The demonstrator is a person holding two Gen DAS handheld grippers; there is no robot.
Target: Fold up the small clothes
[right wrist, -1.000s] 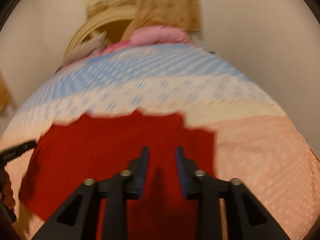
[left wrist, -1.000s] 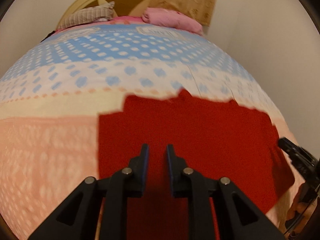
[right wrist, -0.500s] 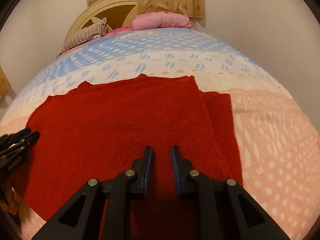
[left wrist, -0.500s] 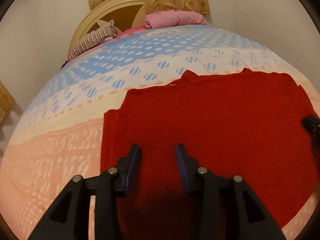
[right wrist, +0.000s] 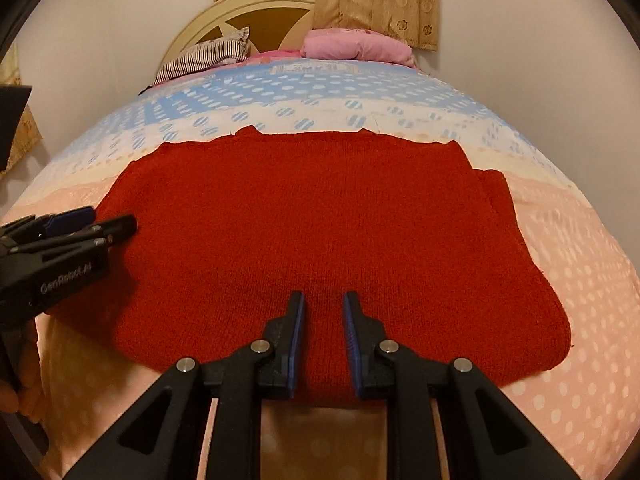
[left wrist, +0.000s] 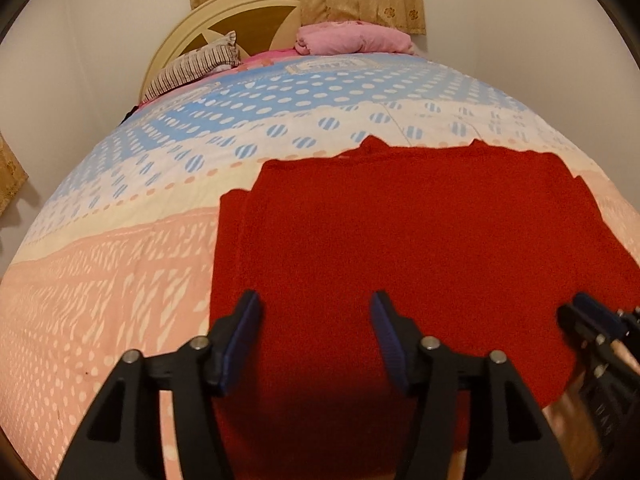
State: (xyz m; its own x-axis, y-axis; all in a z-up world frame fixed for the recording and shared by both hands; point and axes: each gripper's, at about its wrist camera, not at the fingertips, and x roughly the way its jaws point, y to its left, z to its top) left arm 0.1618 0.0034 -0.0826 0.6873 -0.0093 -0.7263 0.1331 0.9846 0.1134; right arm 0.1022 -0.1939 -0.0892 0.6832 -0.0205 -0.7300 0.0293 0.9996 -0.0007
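Note:
A red knitted garment [left wrist: 400, 240] lies flat on the bed, its sleeves folded in along both sides; it also fills the middle of the right wrist view [right wrist: 320, 232]. My left gripper [left wrist: 316, 300] is open wide and empty, hovering over the garment's near left part. My right gripper [right wrist: 323, 300] is open with a narrow gap and holds nothing, just above the garment's near edge. The left gripper shows at the left edge of the right wrist view [right wrist: 100, 220]; the right gripper shows at the right edge of the left wrist view [left wrist: 576, 312].
The bed has a pink, cream and blue dotted cover [left wrist: 100, 280]. A striped pillow [left wrist: 196, 68] and a pink folded blanket [left wrist: 352, 38] lie at the far end by the round headboard [left wrist: 224, 16]. White walls stand on both sides.
The garment has been laid down flat on the bed. My left gripper has opened wide. My right gripper has opened slightly. Both have drawn back toward the near edge.

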